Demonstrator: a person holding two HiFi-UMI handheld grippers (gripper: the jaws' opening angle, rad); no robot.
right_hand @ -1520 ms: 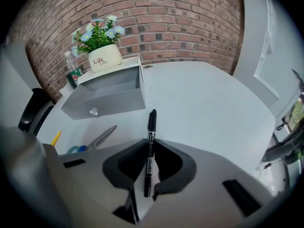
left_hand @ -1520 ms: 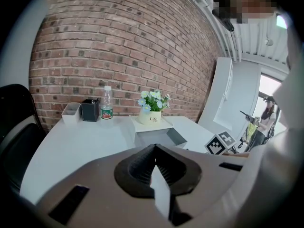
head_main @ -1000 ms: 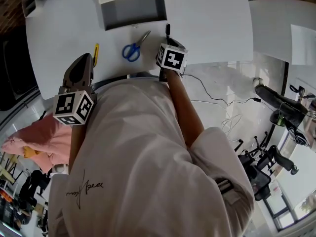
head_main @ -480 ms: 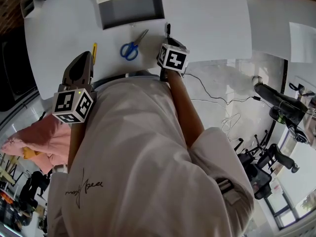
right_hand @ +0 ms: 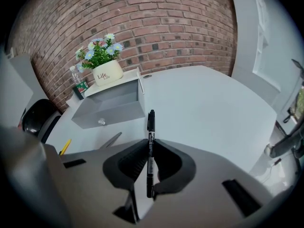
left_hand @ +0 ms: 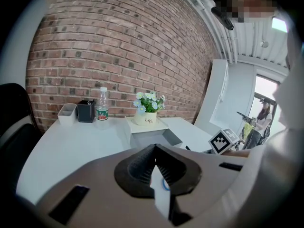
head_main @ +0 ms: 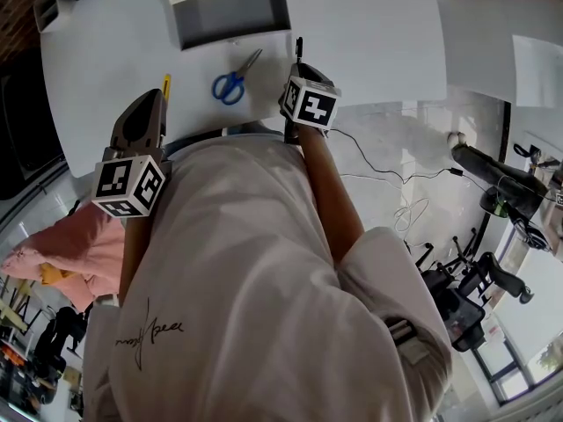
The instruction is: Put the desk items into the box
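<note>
The right tool (right_hand: 150,146) is squeezing a black pen (right_hand: 150,123) around its middle and pointing it at the grey box (right_hand: 110,115), probably so the pen can go in next. The left tool (left_hand: 154,147) is clenched on nothing, hanging by the surface (head_main: 369,33). Blue scissors (head_main: 230,83) and a thin yellow thing (head_main: 166,84) are lying near the box. The person's shirt (head_main: 237,262) is hiding the surface's near edge. The yellow thing is too small to name.

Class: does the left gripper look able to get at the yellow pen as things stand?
Probably yes: the left gripper sits right beside the yellow pen, bare table between; shut jaws must open.
</note>
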